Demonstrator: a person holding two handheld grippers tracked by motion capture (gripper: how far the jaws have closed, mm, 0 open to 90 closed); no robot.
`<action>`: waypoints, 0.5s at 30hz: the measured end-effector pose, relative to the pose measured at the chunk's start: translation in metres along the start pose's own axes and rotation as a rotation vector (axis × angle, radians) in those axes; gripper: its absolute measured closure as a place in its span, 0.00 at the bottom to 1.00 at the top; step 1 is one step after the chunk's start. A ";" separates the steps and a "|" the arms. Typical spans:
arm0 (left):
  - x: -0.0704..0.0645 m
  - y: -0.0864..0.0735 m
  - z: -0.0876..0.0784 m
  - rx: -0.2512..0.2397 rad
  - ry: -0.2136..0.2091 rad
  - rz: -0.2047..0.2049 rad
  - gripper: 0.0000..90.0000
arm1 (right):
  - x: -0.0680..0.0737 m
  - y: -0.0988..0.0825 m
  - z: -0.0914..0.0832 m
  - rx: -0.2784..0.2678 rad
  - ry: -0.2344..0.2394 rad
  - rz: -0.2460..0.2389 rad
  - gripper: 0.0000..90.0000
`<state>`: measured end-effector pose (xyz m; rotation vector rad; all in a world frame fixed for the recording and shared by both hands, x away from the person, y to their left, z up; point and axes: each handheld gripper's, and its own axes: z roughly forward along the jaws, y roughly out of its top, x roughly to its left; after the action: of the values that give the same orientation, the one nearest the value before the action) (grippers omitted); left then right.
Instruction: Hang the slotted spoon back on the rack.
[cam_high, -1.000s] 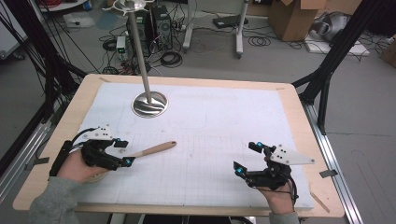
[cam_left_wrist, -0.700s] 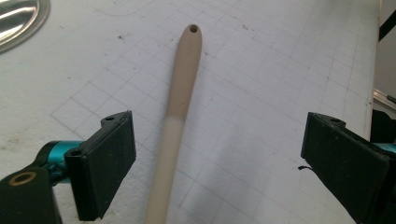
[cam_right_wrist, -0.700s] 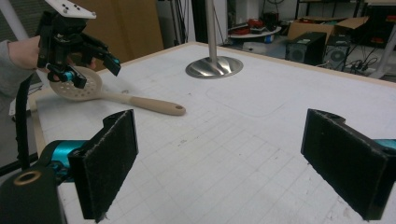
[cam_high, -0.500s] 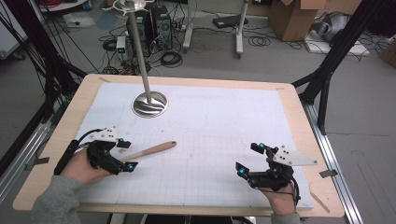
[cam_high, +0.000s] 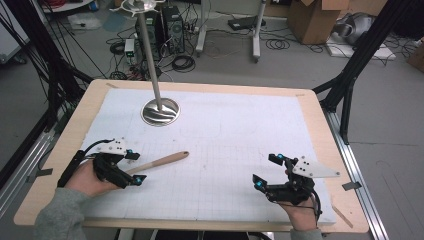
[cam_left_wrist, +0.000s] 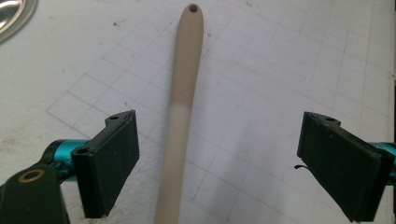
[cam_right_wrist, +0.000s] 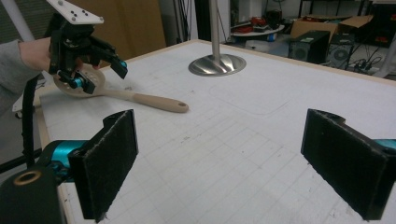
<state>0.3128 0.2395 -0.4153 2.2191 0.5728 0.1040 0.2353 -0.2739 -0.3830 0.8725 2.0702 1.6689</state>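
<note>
High view: left gripper (cam_high: 134, 166) at near left of white gridded mat (cam_high: 225, 135), jaws wide apart and just opened further, straddling wooden slotted spoon (cam_high: 159, 162) without touching; spoon flat on mat, handle pointing toward centre. Right gripper (cam_high: 266, 171) at near right, jaws apart, nothing between. Metal stand (cam_high: 160, 111) at far left of mat.

Left gripper view: spoon handle (cam_left_wrist: 180, 112) lying between spread pads (cam_left_wrist: 113, 158), clear gap on either side, hanging hole at far end.

Right gripper view: own pads (cam_right_wrist: 105, 161) spread over bare mat; spoon bowl (cam_right_wrist: 81, 84) under left gripper (cam_right_wrist: 95, 77), handle toward stand base (cam_right_wrist: 217, 64).
</note>
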 end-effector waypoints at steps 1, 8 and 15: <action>0.000 -0.001 0.002 0.005 0.000 -0.001 0.15 | 0.001 0.000 0.000 0.005 0.000 0.004 0.11; 0.002 -0.002 0.005 0.044 -0.013 0.017 0.24 | 0.001 0.000 0.000 0.003 0.004 -0.008 0.11; 0.006 -0.006 0.008 0.092 0.023 0.013 0.33 | 0.001 -0.001 -0.001 0.009 0.005 -0.004 0.11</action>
<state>0.3178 0.2401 -0.4256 2.3141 0.5870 0.1124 0.2333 -0.2742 -0.3833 0.8679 2.0823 1.6629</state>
